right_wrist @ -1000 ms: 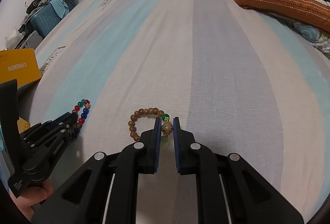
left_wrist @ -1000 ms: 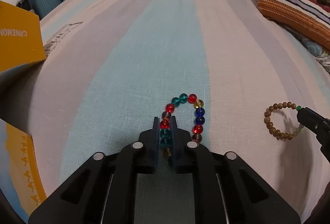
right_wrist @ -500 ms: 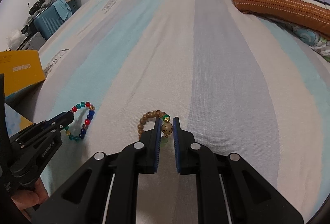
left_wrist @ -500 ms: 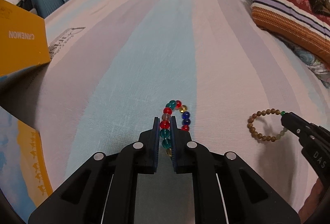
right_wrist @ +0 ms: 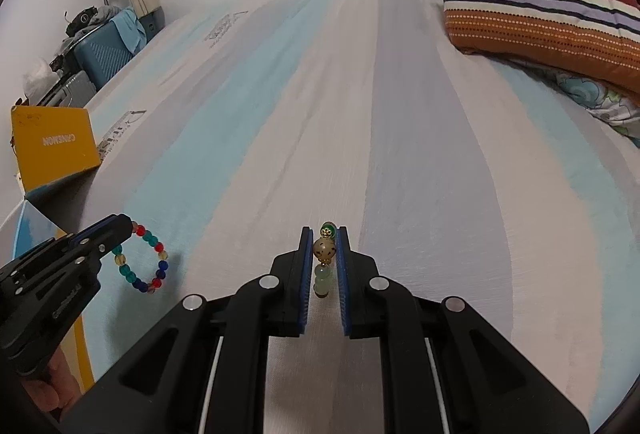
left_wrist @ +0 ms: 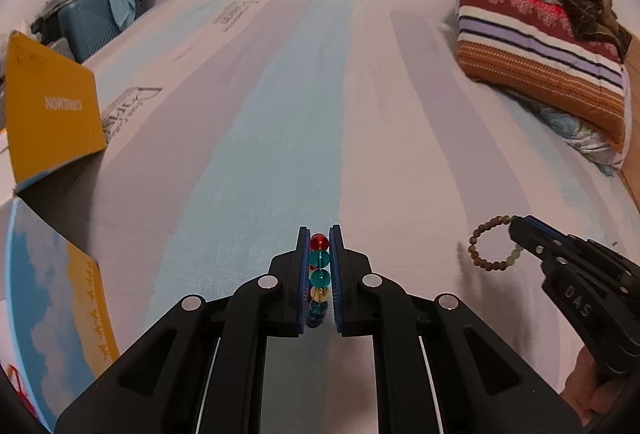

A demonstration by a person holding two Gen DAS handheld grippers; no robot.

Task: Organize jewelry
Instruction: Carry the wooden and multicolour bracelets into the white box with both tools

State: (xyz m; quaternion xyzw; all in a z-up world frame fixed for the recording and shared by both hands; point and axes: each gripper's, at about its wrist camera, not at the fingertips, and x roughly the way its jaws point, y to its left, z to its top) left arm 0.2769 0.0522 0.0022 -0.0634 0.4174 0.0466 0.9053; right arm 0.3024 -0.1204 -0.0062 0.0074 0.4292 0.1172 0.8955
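Glass bracelet (left_wrist: 319,276) clamped in left gripper (left_wrist: 319,246), wooden bracelet (right_wrist: 325,254) in right gripper (right_wrist: 324,244).

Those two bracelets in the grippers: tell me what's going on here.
A person is sorting jewelry over a striped bed sheet with a handheld gripper in each hand. The left gripper is shut on the colored glass-bead bracelet, and the right gripper is shut on the brown wooden-bead bracelet. Both bracelets hang from the fingertips, lifted off the sheet. A yellow box stands at the left edge of the bed; neither bracelet is over it yet.
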